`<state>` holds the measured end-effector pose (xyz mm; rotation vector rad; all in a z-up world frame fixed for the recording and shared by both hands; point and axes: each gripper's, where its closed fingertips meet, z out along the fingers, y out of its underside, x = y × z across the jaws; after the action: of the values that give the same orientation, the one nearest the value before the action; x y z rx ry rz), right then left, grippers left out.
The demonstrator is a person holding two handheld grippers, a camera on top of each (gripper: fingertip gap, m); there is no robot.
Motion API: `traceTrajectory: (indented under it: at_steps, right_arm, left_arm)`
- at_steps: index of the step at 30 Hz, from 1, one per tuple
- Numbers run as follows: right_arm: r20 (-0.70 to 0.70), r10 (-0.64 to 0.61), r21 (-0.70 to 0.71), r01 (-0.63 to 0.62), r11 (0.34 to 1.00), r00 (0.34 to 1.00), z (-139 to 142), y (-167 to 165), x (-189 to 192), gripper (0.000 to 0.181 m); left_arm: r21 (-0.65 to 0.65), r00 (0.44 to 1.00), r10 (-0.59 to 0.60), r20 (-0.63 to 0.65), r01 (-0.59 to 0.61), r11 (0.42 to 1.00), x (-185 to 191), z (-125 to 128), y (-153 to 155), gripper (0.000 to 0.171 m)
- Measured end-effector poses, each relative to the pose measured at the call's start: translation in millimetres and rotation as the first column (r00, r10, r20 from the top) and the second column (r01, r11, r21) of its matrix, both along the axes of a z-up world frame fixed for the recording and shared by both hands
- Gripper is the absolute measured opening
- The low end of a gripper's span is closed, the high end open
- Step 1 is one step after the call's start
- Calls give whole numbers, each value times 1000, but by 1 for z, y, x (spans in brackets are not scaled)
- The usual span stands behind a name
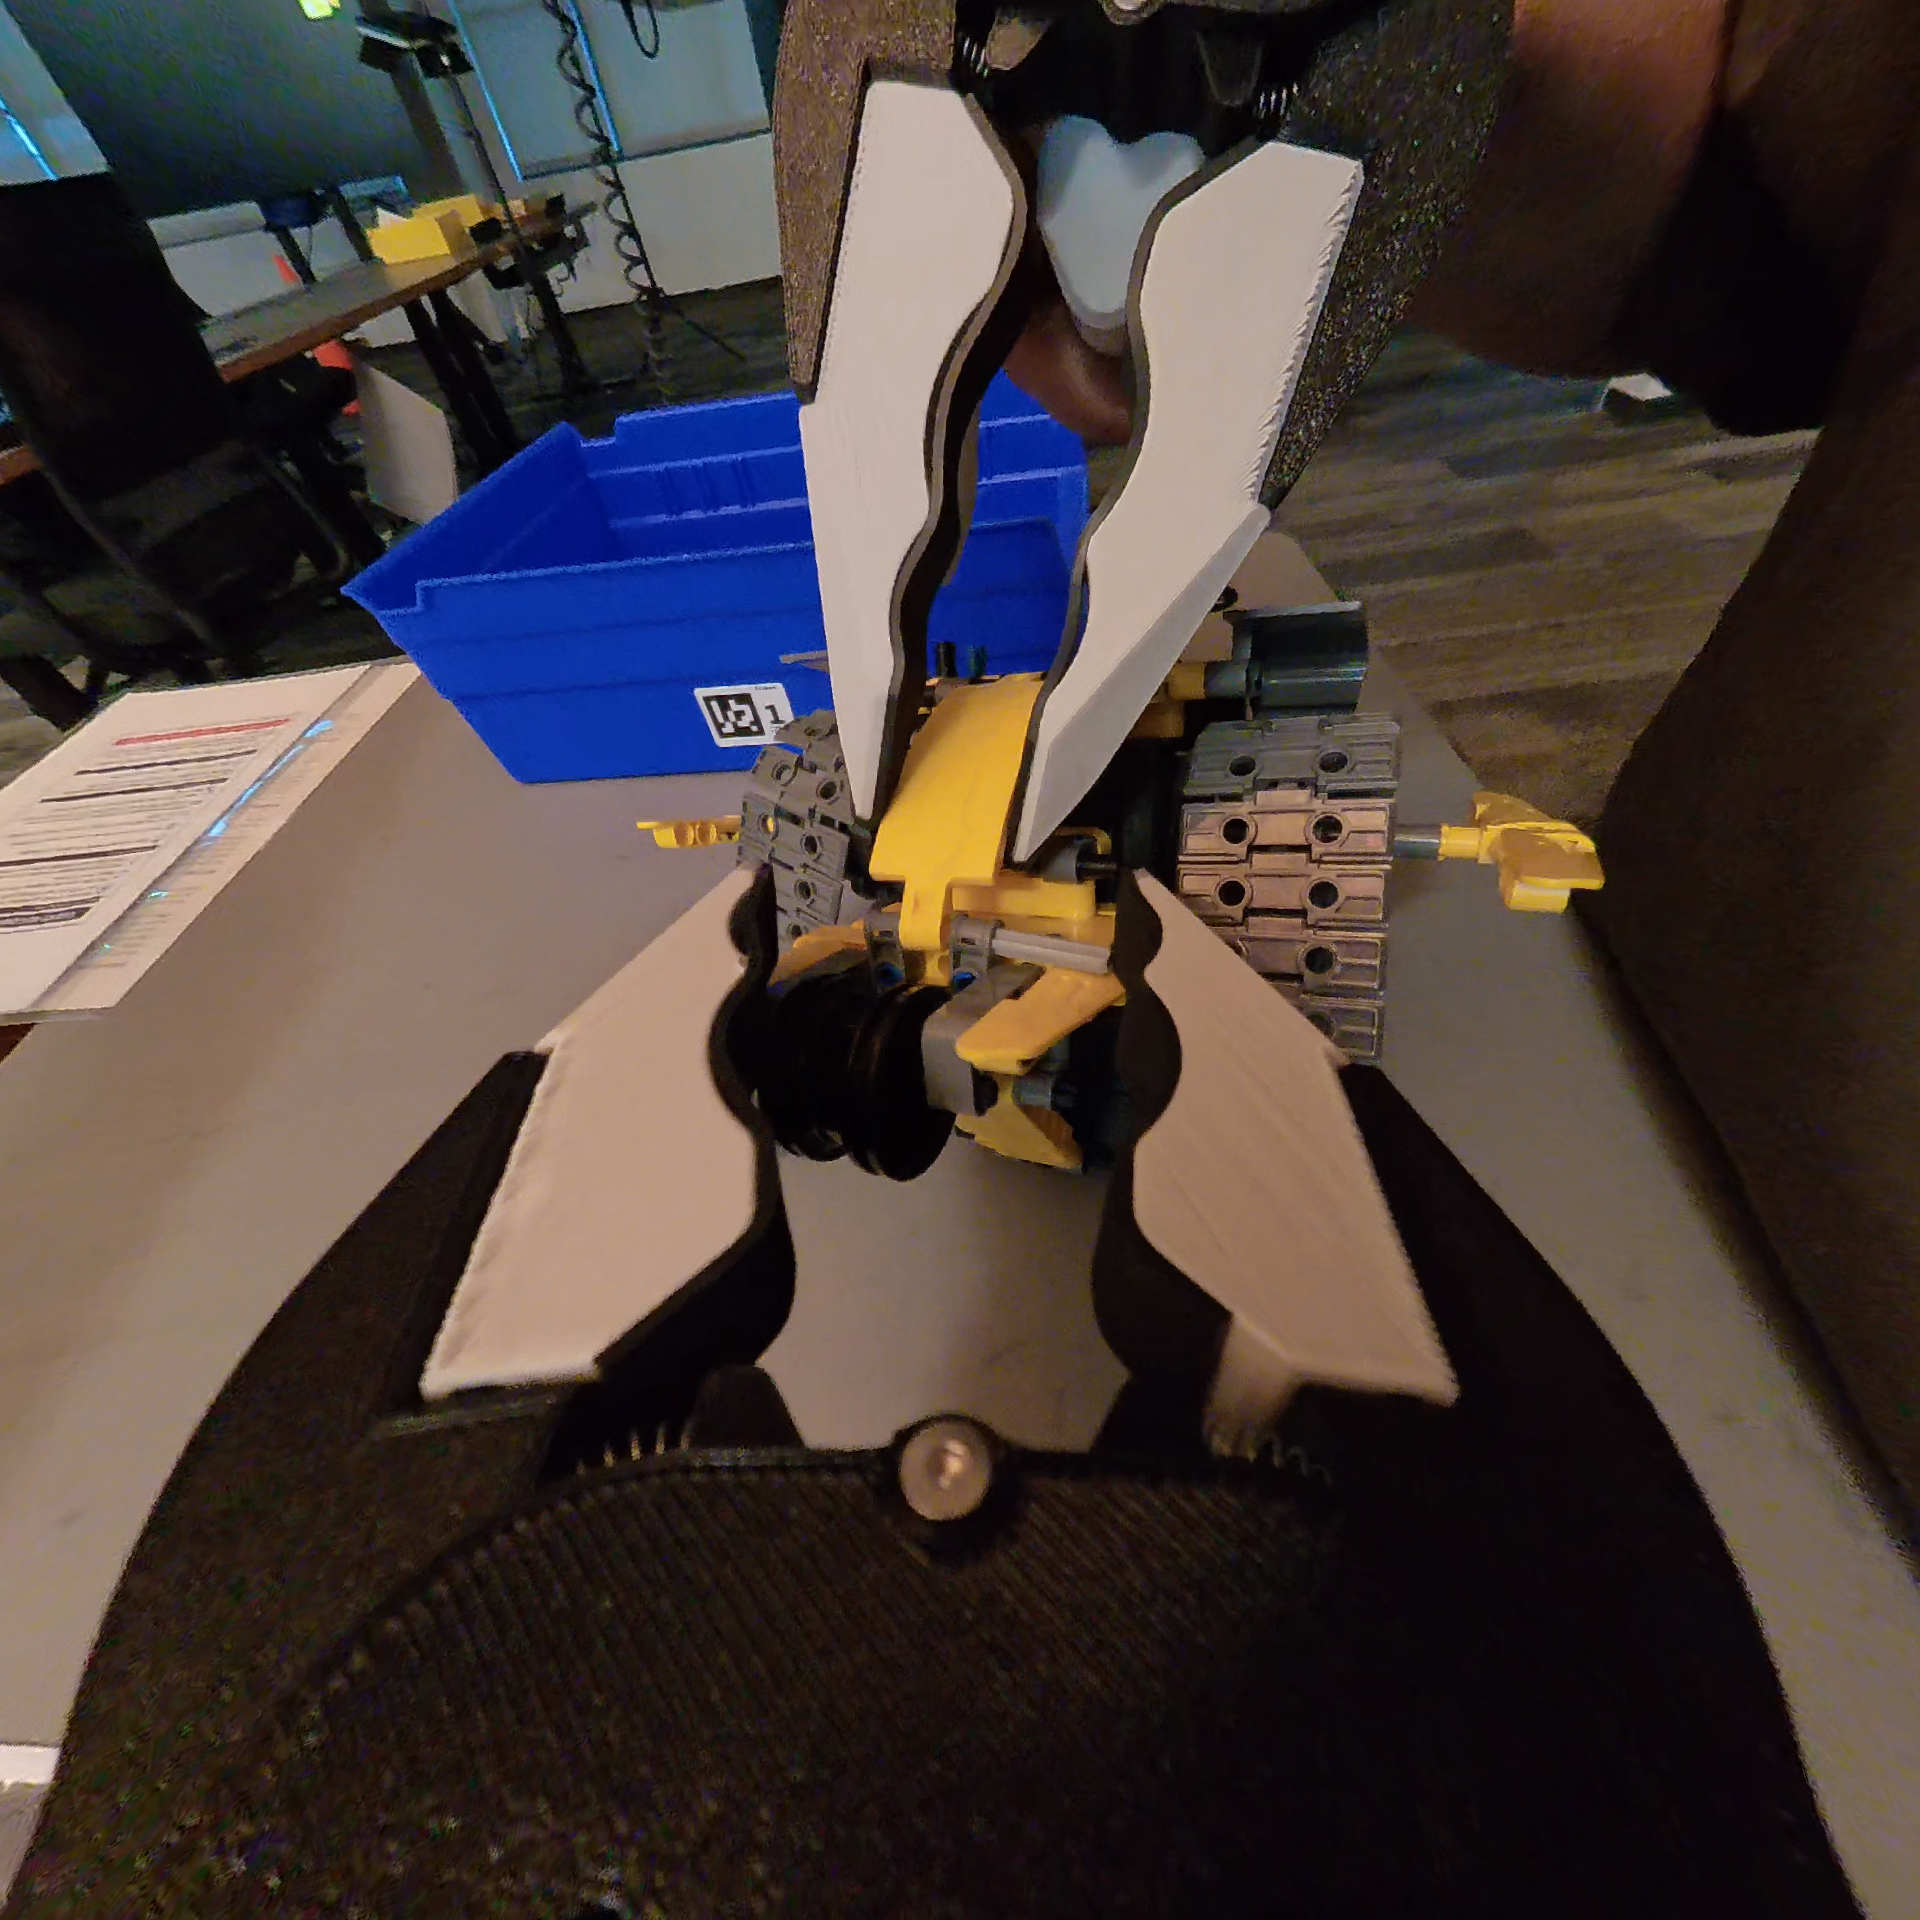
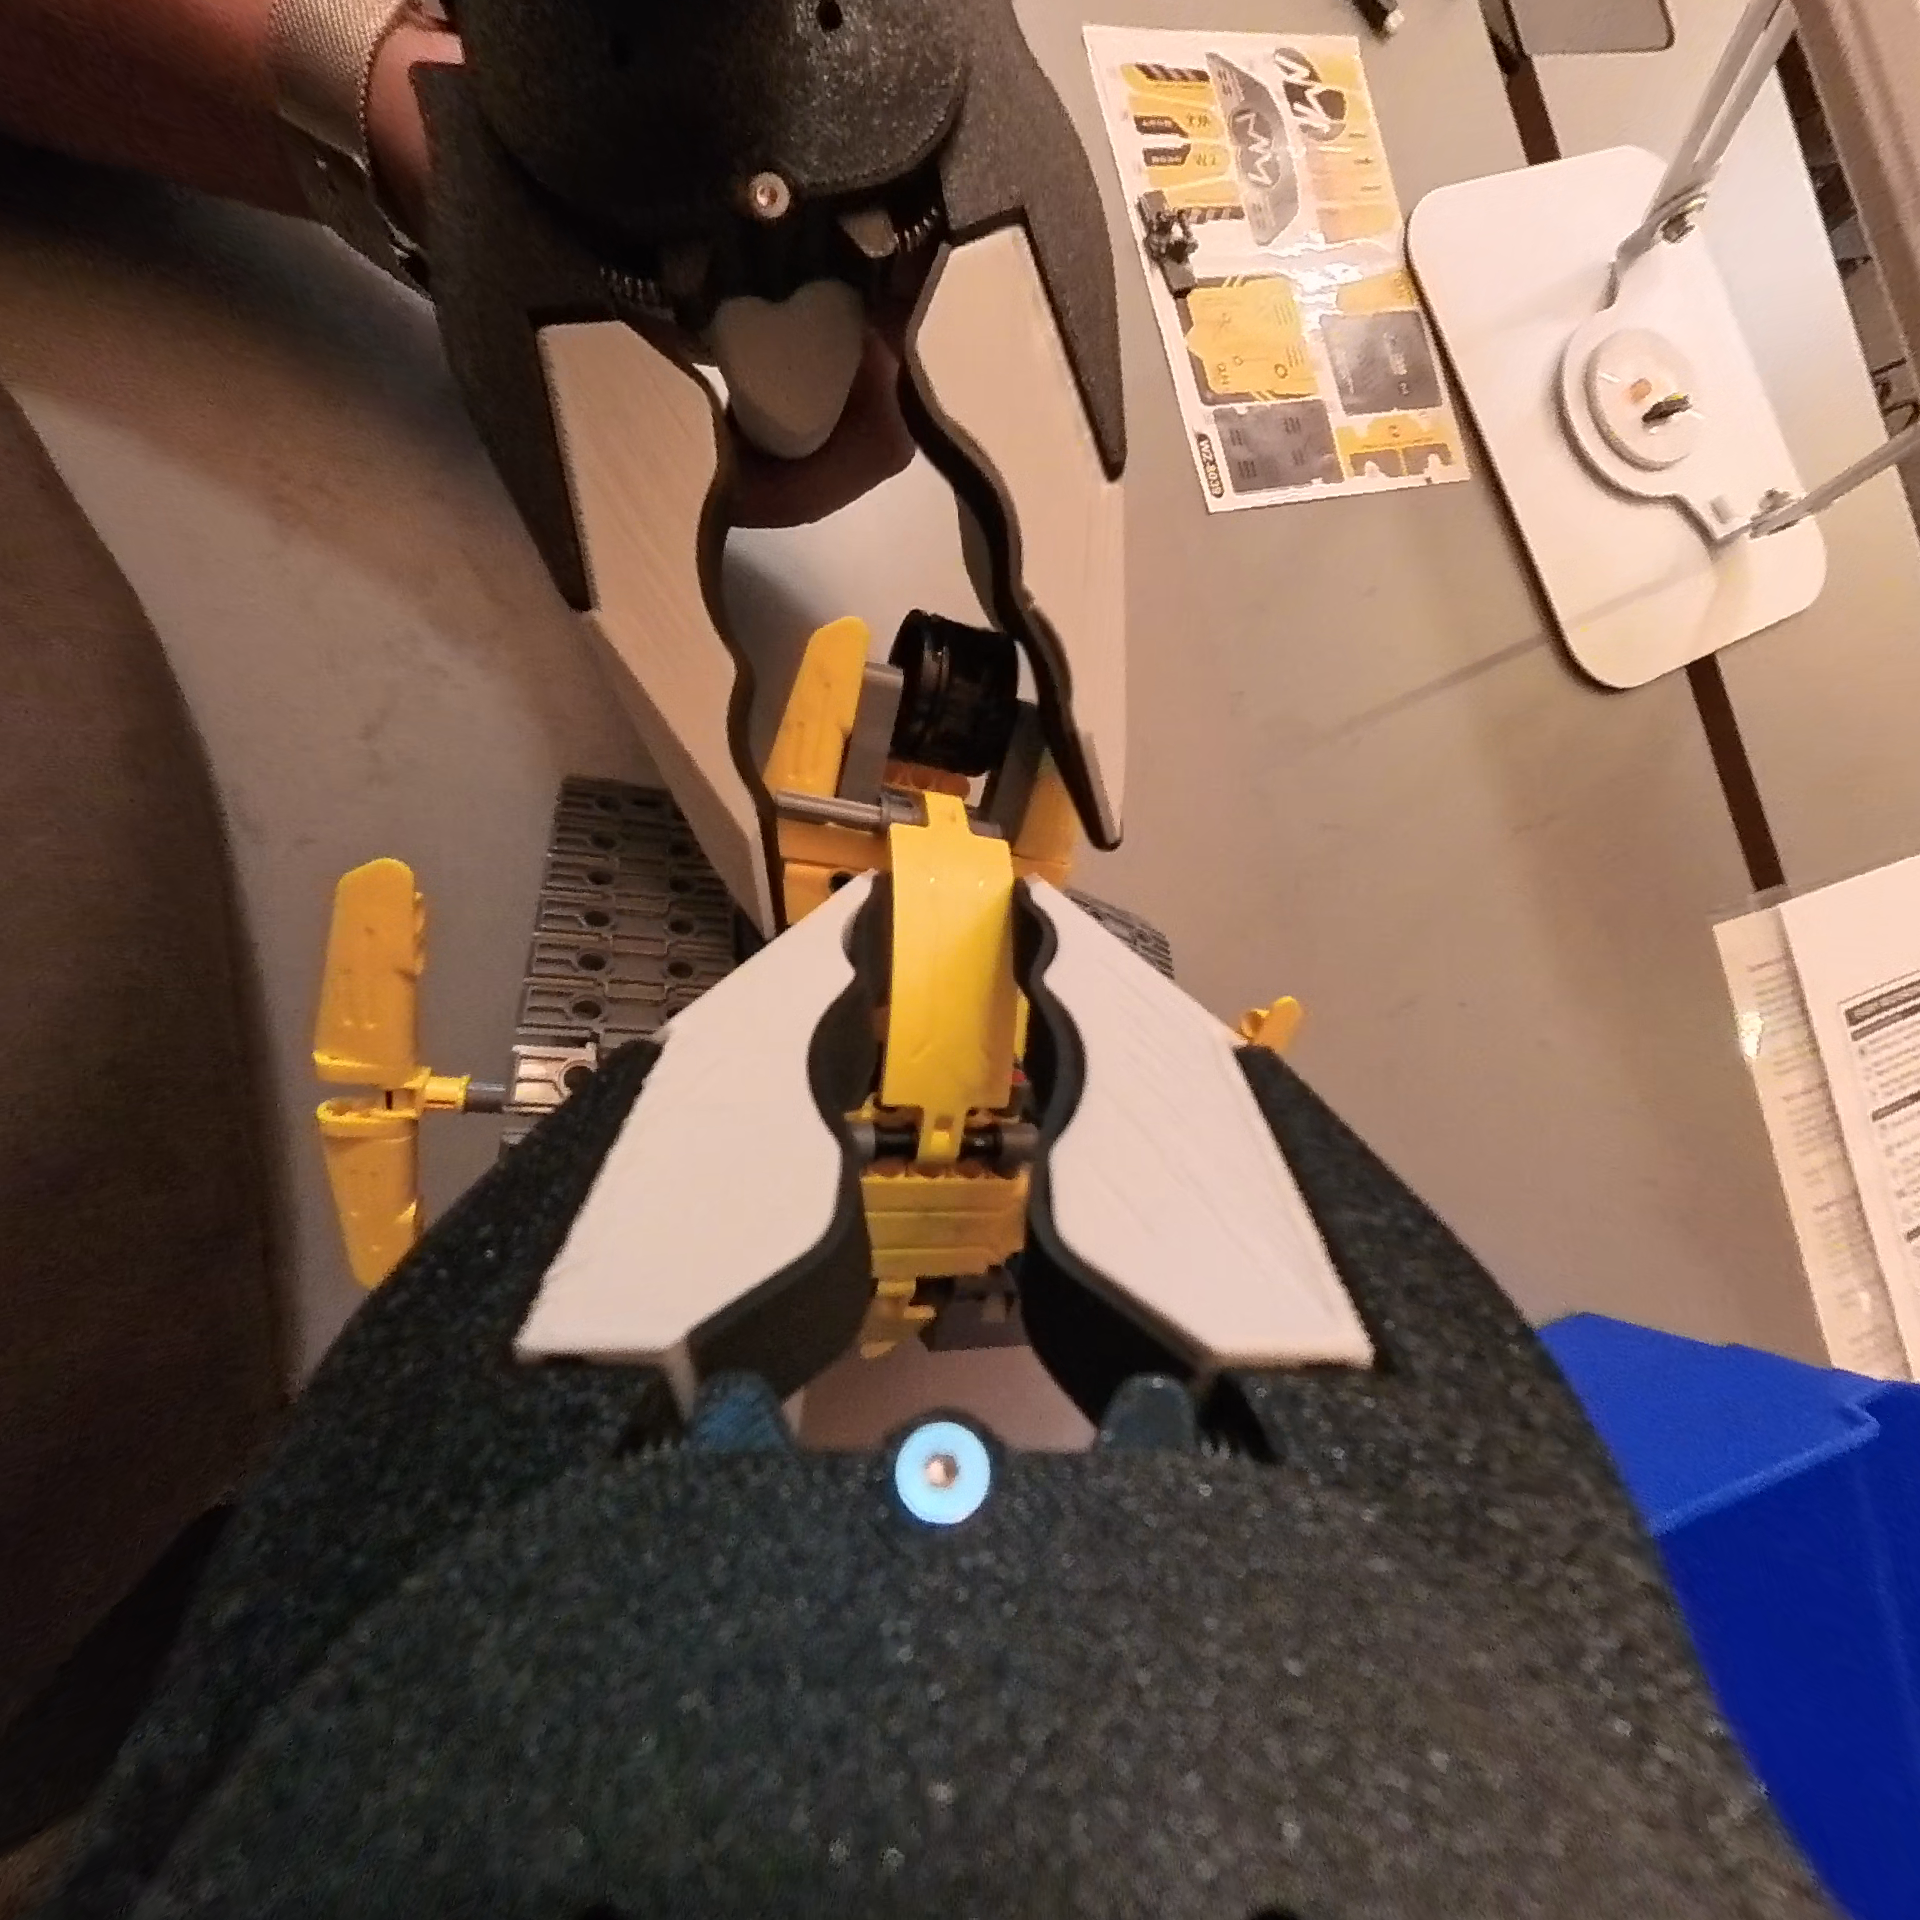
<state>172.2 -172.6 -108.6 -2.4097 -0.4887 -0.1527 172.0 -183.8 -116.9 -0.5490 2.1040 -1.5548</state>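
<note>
A yellow and grey brick-built tracked vehicle (image 1: 1283, 862) stands on the grey table (image 1: 364, 1039). My left gripper (image 1: 945, 888) reaches in level from the front, and its fingers (image 1: 623, 1174) press both sides of the model's front end beside a black wheel (image 1: 852, 1070). My right gripper (image 2: 948, 883) comes down from above and is shut on the curved yellow panel (image 2: 945, 966) on top of the model; it also shows in the left wrist view (image 1: 945, 844). Yellow blade pieces (image 2: 369, 1039) stick out from an axle at the model's side.
A blue bin (image 1: 582, 613) stands just behind the model. A printed sheet (image 1: 135, 821) lies at the table's left. A sticker sheet (image 2: 1288, 260), a white stand base (image 2: 1621, 416) and more papers (image 2: 1849, 1143) lie beyond. A person's arm (image 1: 1714, 208) is at the right. My left and right fingertips are right by each other.
</note>
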Motion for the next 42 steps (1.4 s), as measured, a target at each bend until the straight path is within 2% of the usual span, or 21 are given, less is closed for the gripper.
traceTrajectory:
  at_steps: [4,7,15,17,21,23,25,27,29,30,31,32,34,36,39,42]
  right_arm:
    - [15,12,9,-12,1000,1000,1,-2,-3,22]
    - [19,22,10,-23,1000,1000,1,-5,-6,22]
    - [55,150,11,-151,988,987,2,-15,-24,23]
    - [37,183,1,-183,983,982,1,-20,-29,23]
    - [38,219,-9,-219,976,975,1,-24,-35,23]
    - [41,235,-10,-234,972,971,1,-25,-37,23]
    - [51,237,-8,-237,972,970,1,-26,-36,23]
    - [43,237,-11,-237,971,970,0,-28,-35,23]
    - [30,245,-7,-245,969,969,0,-30,-37,23]
    - [25,251,-5,-251,968,968,0,-31,-38,23]
    - [20,258,-5,-258,966,966,0,-33,-39,23]
    - [13,263,-5,-263,965,965,0,-35,-39,23]
    - [3,274,-3,-274,962,962,0,-37,-40,23]
    - [0,282,-4,-282,959,959,0,-39,-41,23]
    - [5,291,-10,-291,957,957,0,-40,-41,23]
    - [6,299,-12,-298,954,954,0,-42,-42,23]
  left_arm:
    - [-19,1000,11,-16,-11,1000,-5,-1,4,71]
    - [-84,999,13,-46,-17,996,-11,3,8,77]
    - [-197,988,-7,-155,-24,980,-23,-2,19,99]
    - [-218,982,-42,-185,0,976,-27,-5,20,103]
    - [-270,963,-111,-245,42,962,-31,-3,27,100]
    - [-267,957,-108,-269,34,963,-25,-7,35,98]
    - [-232,940,-144,-310,72,970,-21,-17,37,109]
    - [-251,905,-228,-360,142,957,-22,-19,31,107]
    - [-339,839,-384,-386,258,905,-32,-9,28,107]
    - [-374,828,-403,-389,258,891,-27,-4,31,105]
    - [-374,840,-382,-385,236,897,-19,-3,35,105]
    - [-340,861,-335,-382,206,918,-9,-8,39,103]
    - [-188,895,-217,-389,153,970,7,-31,42,106]
    - [-53,913,-148,-380,138,989,15,-50,35,107]
    - [115,927,-88,-364,139,984,23,-75,26,111]
    - [194,926,-67,-371,148,970,30,-88,21,109]
